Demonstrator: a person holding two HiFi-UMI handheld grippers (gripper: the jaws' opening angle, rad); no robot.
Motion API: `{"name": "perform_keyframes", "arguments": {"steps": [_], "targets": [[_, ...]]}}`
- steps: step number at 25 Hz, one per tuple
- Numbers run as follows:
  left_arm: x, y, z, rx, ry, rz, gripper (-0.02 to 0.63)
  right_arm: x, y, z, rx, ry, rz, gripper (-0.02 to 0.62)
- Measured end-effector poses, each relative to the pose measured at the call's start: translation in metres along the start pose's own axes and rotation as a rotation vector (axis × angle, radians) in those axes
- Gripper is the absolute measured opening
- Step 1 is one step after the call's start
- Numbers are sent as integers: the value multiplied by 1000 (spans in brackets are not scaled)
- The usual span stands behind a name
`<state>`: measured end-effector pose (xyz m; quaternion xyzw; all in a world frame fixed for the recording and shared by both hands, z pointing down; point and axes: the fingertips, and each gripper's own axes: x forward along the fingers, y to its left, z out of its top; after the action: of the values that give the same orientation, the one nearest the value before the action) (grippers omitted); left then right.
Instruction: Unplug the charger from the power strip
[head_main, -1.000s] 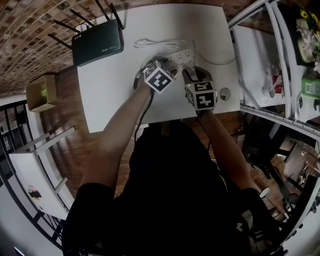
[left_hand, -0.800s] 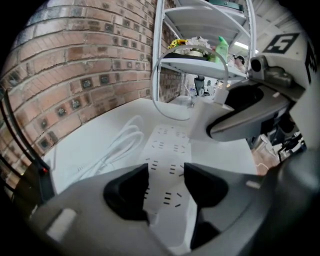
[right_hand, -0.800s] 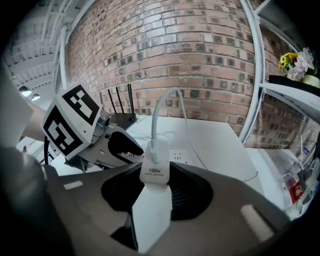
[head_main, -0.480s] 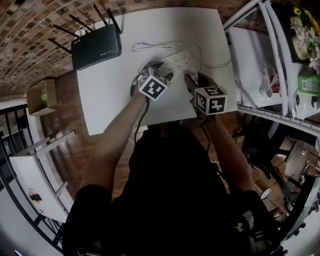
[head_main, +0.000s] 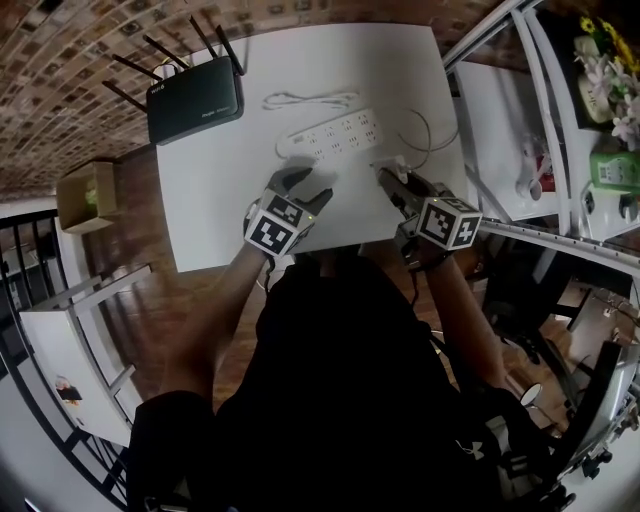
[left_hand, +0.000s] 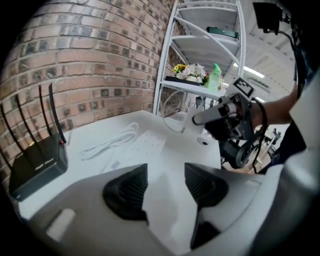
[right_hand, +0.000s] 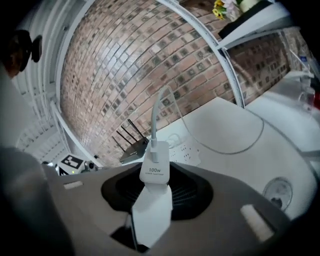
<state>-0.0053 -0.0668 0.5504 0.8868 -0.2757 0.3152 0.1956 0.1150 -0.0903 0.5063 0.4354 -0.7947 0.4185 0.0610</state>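
Charger (right_hand: 154, 172) tight between right gripper (right_hand: 156, 192) jaws — off power strip (head_main: 338, 134) — left gripper (left_hand: 165, 176) wide.

The right tool (head_main: 386, 176) has pulled the charger (right_hand: 154, 170) off the power strip (head_main: 340, 133); the left tool (head_main: 301, 183) withdrew.

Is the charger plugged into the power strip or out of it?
Out. The right tool grips the charger in the air, apart from the power strip.

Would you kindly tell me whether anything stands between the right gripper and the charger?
Nothing visible does: the right gripper has its jaws closed on the charger, which is out of the power strip.
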Motion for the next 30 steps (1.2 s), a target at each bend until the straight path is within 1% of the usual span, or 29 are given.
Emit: {"name": "perform_keyframes", "arguments": {"steps": [2, 4, 9, 13, 17, 24, 30], "targets": [[-14, -10, -9, -53, 8, -7, 232, -7, -2, -4, 69, -11, 34, 141], [-28, -17, -14, -95, 8, -6, 225, -14, -8, -9, 117, -16, 50, 141], [-49, -16, -32, -112, -2, 40, 218, -31, -37, -28, 207, -21, 17, 141], [-54, -25, -33, -157, 19, 24, 216, -37, -58, -42, 264, -10, 1, 141], [-46, -32, -28, -139, 20, 12, 212, -29, -74, -59, 345, 37, -4, 141], [-42, -40, -13, -142, -14, -2, 209, -9, -77, -69, 361, 78, -13, 141], [-45, -33, -18, -163, -29, 13, 209, 3, -82, -70, 395, 100, -20, 142]]}}
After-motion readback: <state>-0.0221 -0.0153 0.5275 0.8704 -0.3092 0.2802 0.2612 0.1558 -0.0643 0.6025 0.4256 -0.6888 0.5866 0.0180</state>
